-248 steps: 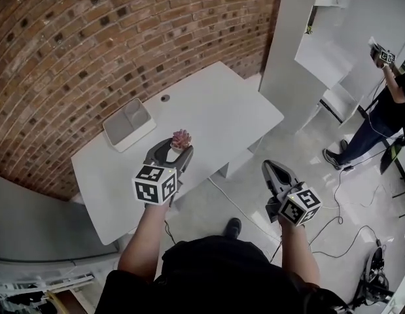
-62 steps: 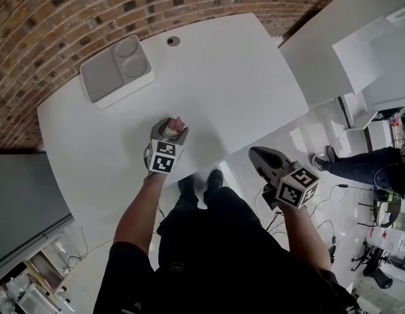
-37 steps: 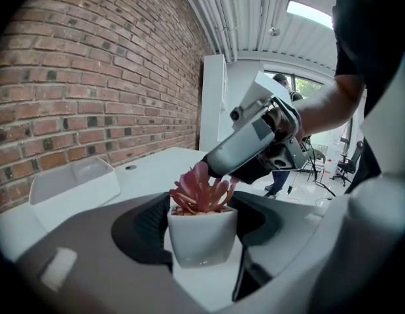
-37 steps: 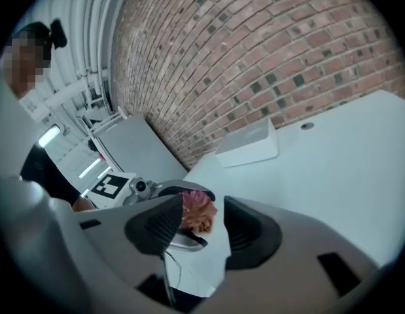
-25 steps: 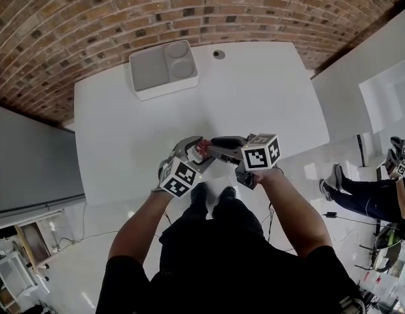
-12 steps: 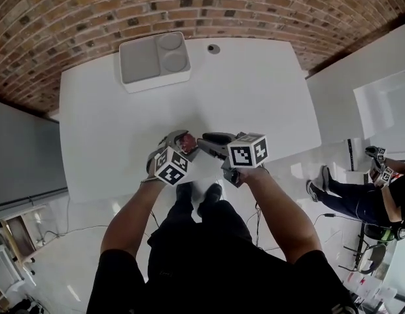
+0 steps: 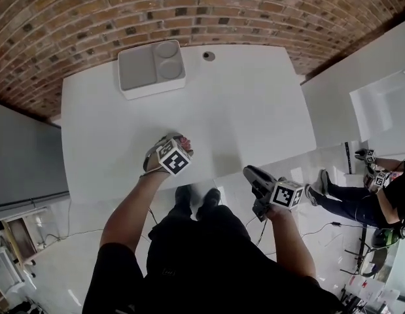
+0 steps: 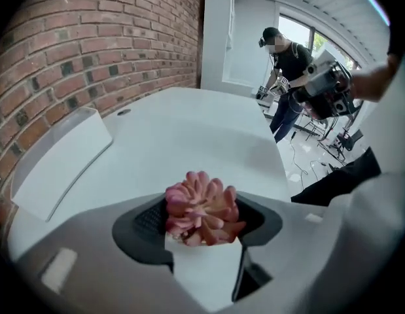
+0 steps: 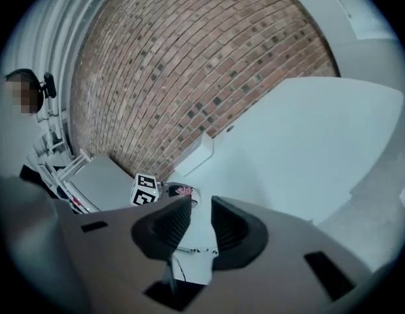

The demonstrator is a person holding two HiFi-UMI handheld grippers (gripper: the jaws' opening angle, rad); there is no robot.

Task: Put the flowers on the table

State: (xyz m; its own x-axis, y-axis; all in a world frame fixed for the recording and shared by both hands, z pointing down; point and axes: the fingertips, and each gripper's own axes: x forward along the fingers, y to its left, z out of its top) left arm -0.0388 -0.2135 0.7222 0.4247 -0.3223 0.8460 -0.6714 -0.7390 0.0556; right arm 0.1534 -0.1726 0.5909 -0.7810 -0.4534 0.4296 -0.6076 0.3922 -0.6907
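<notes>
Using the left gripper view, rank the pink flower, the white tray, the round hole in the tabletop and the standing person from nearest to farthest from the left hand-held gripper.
1. Pink flower, clamped between the jaws.
2. White tray, on the table, left.
3. Round hole, in the tabletop beyond the tray.
4. Standing person, beyond the table, right.

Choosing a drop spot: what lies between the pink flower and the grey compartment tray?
Nothing: in the head view, only bare white table separates the pink flower from the grey compartment tray.
</notes>
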